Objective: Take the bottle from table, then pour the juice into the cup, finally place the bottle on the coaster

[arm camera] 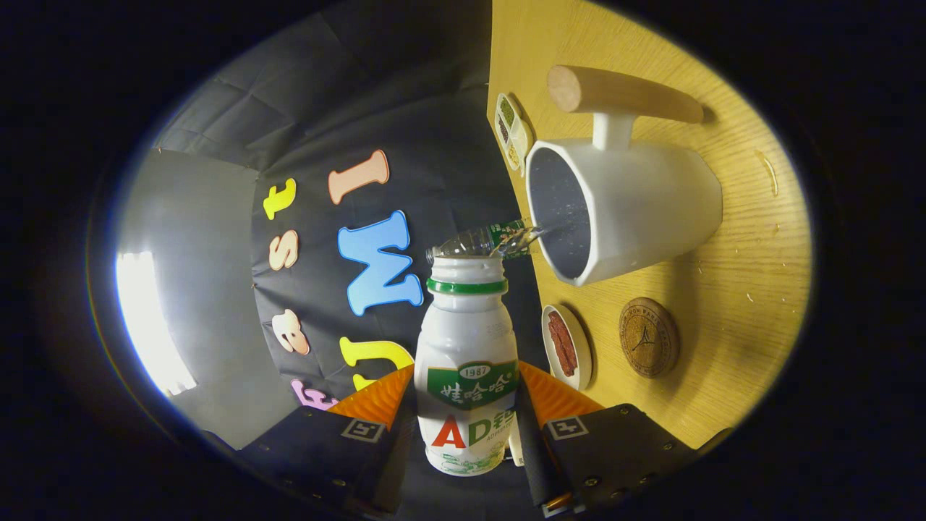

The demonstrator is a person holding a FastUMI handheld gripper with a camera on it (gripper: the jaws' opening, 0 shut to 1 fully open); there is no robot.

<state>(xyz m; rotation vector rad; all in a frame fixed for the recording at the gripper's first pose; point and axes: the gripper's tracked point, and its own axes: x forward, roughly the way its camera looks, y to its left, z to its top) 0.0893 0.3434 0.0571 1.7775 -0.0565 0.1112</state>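
Note:
My gripper (463, 423) is shut on a white bottle (466, 362) with a green neck ring and a green label. The view is rolled sideways, so the bottle is tipped toward the white cup (636, 210), whose wooden handle (622, 94) sticks out above it. The bottle's open mouth (466, 268) sits just short of the cup's rim. A thin clear stream (524, 237) crosses into the cup's dark inside. The round brown coaster (648, 337) lies on the wooden table (738, 304) beside the cup, beyond my fingers.
A small white dish with a reddish-brown strip (566, 346) sits near the table's edge between the coaster and the bottle. A small compartment tray with green and pale contents (512, 130) stands at the edge past the cup. A clear plastic bottle (477, 242) shows beyond the white bottle's mouth.

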